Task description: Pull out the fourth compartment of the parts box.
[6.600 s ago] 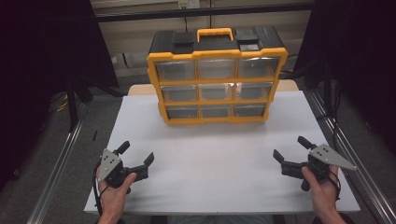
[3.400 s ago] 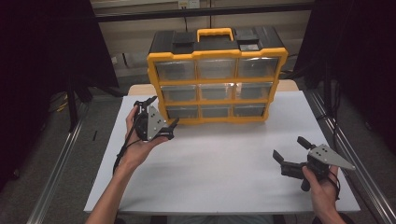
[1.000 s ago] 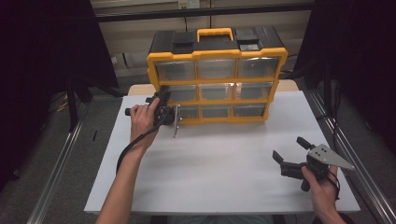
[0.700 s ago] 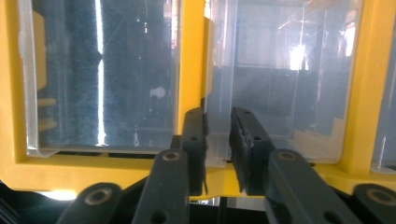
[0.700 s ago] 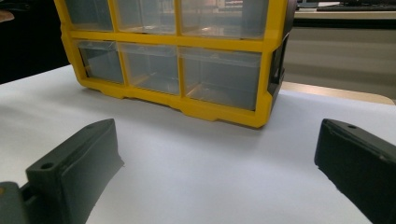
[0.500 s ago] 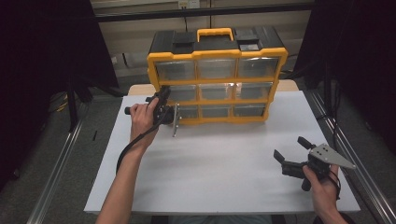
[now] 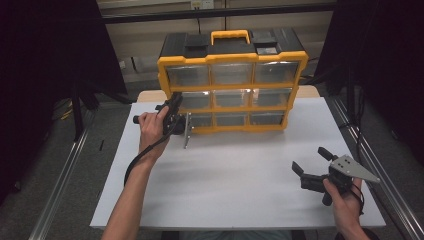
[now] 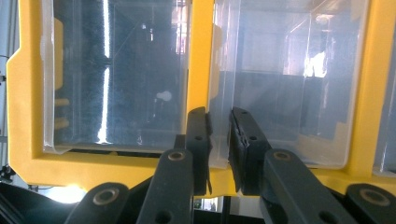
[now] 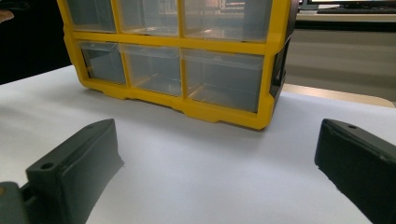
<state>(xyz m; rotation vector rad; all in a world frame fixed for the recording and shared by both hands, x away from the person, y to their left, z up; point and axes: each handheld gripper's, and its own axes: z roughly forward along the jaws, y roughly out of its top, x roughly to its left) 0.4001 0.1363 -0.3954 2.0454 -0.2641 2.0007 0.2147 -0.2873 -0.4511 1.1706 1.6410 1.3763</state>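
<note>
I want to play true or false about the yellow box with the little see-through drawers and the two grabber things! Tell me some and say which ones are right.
1. The yellow drawer box stands at the far side of the white table. True.
2. The left gripper is up against the front of the box. True.
3. The right gripper is squeezing a drawer. False: it is held over the table near the front right, away from the box, with its jaws wide apart.
4. The box has a yellow handle on top. True.
5. The left gripper's jaws are spread wide. False: in the left gripper view they are nearly closed at a clear drawer's edge.
</note>
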